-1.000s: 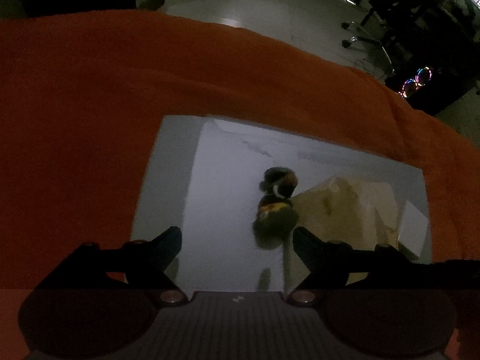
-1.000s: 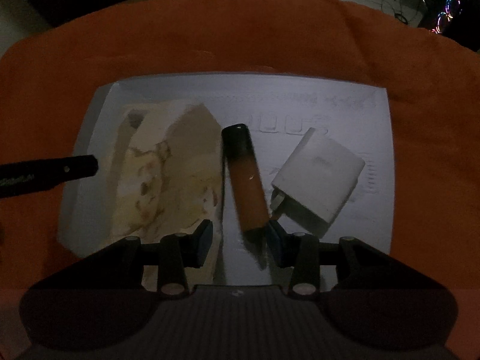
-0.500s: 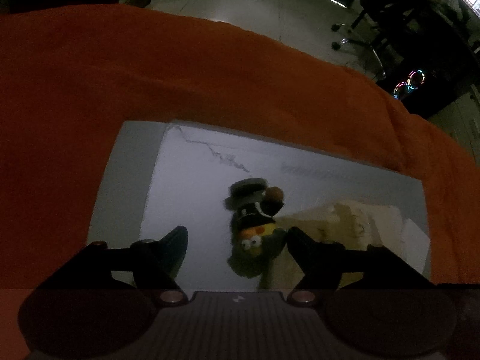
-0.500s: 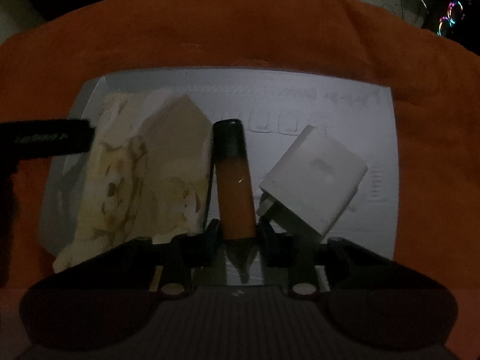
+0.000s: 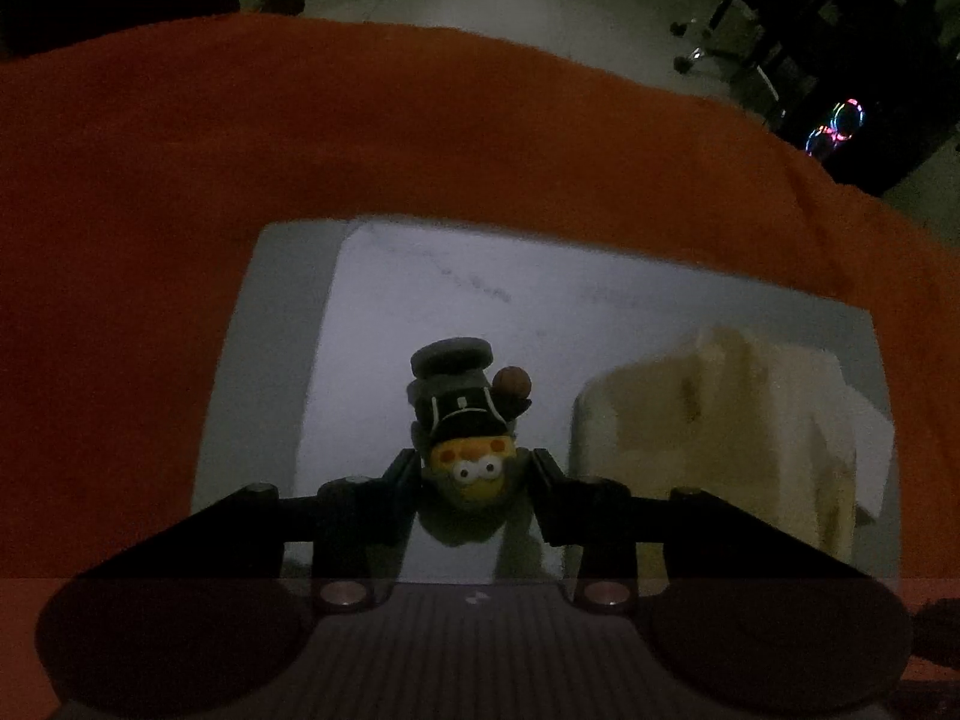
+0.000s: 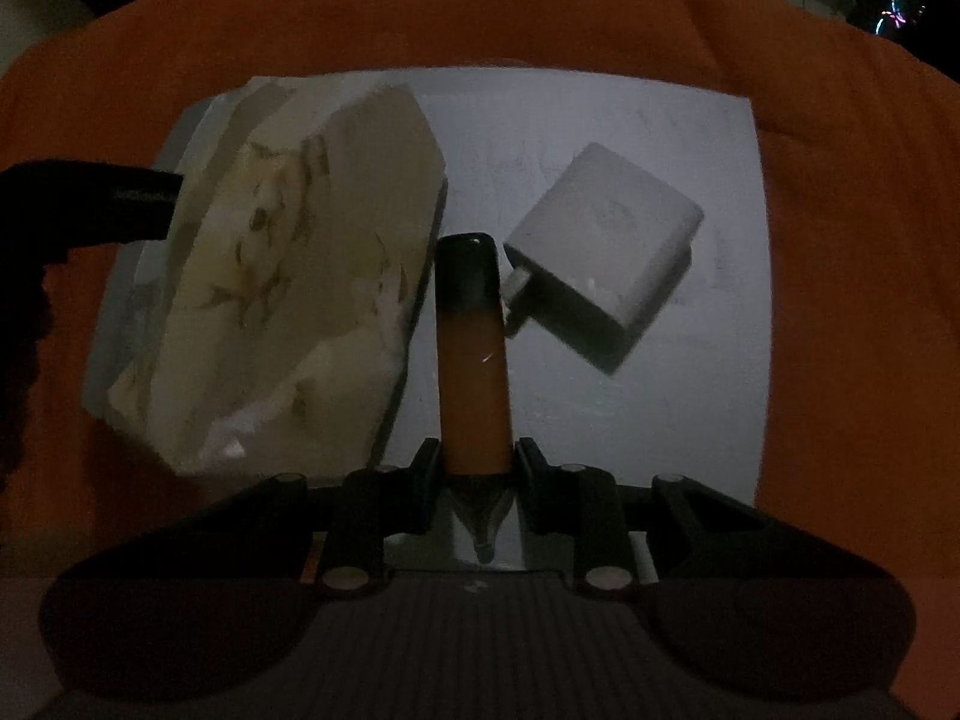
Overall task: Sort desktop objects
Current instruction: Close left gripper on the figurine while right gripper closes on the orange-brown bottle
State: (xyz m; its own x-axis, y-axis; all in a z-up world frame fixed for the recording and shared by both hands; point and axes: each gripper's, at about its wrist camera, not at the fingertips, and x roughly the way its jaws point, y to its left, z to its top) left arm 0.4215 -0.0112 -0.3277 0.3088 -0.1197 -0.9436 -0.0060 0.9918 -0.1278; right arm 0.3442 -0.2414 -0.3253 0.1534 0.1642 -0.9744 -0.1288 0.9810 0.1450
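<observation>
My left gripper (image 5: 474, 480) is shut on a small toy figure (image 5: 465, 420) with a yellow face and dark clothes, holding it by the head over the white tray (image 5: 384, 312). My right gripper (image 6: 474, 468) is shut on the near end of an orange tube with a black cap (image 6: 471, 348), which points away over the tray (image 6: 708, 396). A cream packet (image 6: 282, 306) lies left of the tube and also shows in the left wrist view (image 5: 714, 438). A white charger block (image 6: 606, 240) lies right of the tube.
The tray rests on an orange cloth (image 5: 360, 138) that covers the table. The other gripper's black finger (image 6: 90, 204) reaches in at the tray's left edge. Dark floor and chairs (image 5: 750, 12) lie beyond the table.
Both grippers moved forward and closed: the left on the toy figure, the right on the orange tube. Both were open around them before.
</observation>
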